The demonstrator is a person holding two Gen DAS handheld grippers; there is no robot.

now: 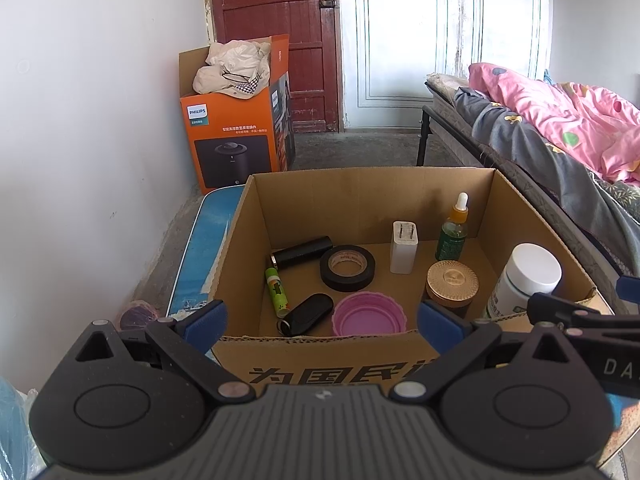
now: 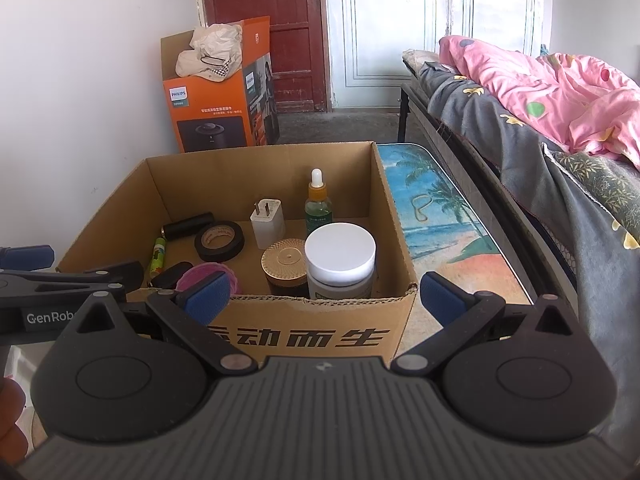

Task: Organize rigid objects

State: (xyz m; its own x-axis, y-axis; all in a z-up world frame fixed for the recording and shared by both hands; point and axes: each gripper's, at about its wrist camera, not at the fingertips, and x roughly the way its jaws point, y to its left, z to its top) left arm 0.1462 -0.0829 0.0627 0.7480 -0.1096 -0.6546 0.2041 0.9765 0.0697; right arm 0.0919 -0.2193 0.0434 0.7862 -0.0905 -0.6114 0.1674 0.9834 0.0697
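An open cardboard box [image 1: 360, 200] [image 2: 256, 164] holds several rigid objects: a black tape roll [image 1: 347, 268] [image 2: 219, 241], a white charger [image 1: 404, 253] [image 2: 267, 224], a green dropper bottle [image 1: 452, 232] [image 2: 318, 204], a gold-lidded jar [image 1: 452, 285] [image 2: 285, 267], a white-capped bottle [image 1: 524, 276] [image 2: 340, 260], a pink lid [image 1: 368, 314] [image 2: 202, 274], a black key fob [image 1: 308, 314], a green lighter [image 1: 277, 292] [image 2: 157, 258] and a black cylinder [image 1: 304, 252] [image 2: 188, 226]. My left gripper [image 1: 322, 320] and right gripper [image 2: 326, 294] are both open and empty, at the box's near wall.
The box stands on a table with a beach print [image 2: 440, 216] [image 1: 204, 240]. An orange Philips box [image 1: 236, 120] [image 2: 216, 92] stands by the white wall. A bed with pink bedding [image 1: 560, 120] [image 2: 560, 92] runs along the right. A red door [image 1: 276, 8] is at the back.
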